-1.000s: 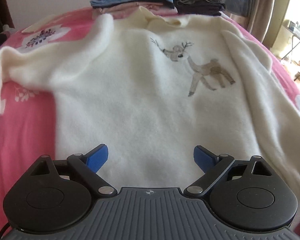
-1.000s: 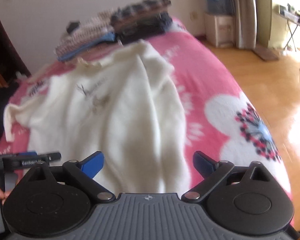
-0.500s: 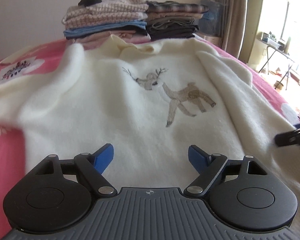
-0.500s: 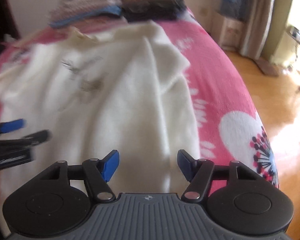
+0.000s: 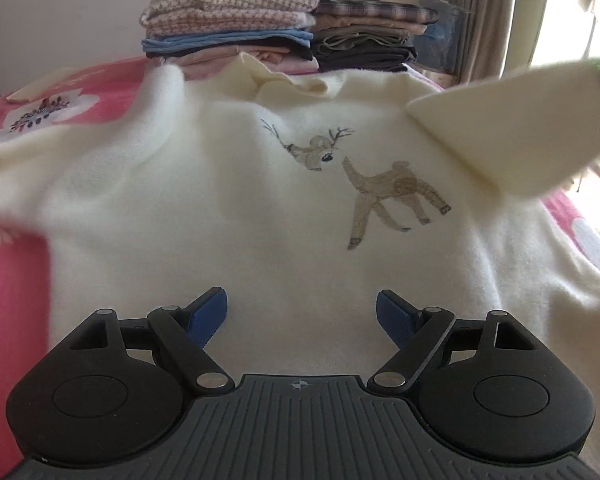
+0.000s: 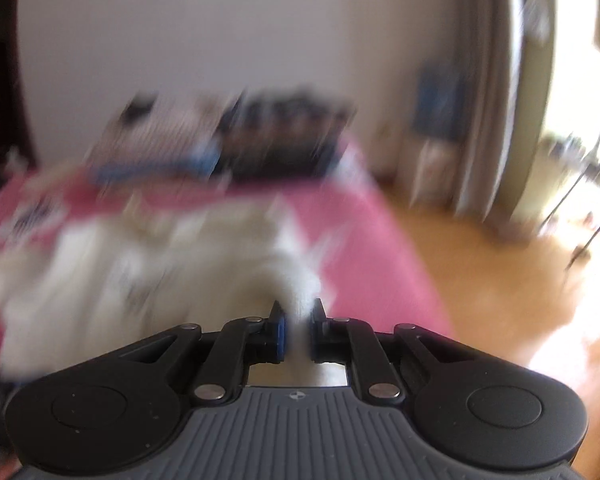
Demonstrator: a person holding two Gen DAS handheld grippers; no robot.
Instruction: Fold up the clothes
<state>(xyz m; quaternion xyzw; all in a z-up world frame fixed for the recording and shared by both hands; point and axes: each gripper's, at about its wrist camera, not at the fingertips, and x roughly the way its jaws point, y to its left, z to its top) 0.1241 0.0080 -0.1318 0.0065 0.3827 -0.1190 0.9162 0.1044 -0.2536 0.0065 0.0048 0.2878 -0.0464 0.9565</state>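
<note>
First sleeve going up, sweater not yet folded

The cream sweater (image 5: pixel 228 216) lies flat mid-frame on the pink bed (image 5: pixel 12 300); the right gripper (image 6: pixel 298 322) is closing on its sleeve (image 5: pixel 512 128), upper right, while the left gripper (image 5: pixel 302 308) hangs open, empty.

A pink floral bedspread (image 5: pixel 16 288) is spread beneath — at ten o'clock a flower print (image 5: pixel 40 114) is seen; at two o'clock, curtains (image 5: pixel 480 16) and a wooden floor (image 6: pixel 480 280).
</note>
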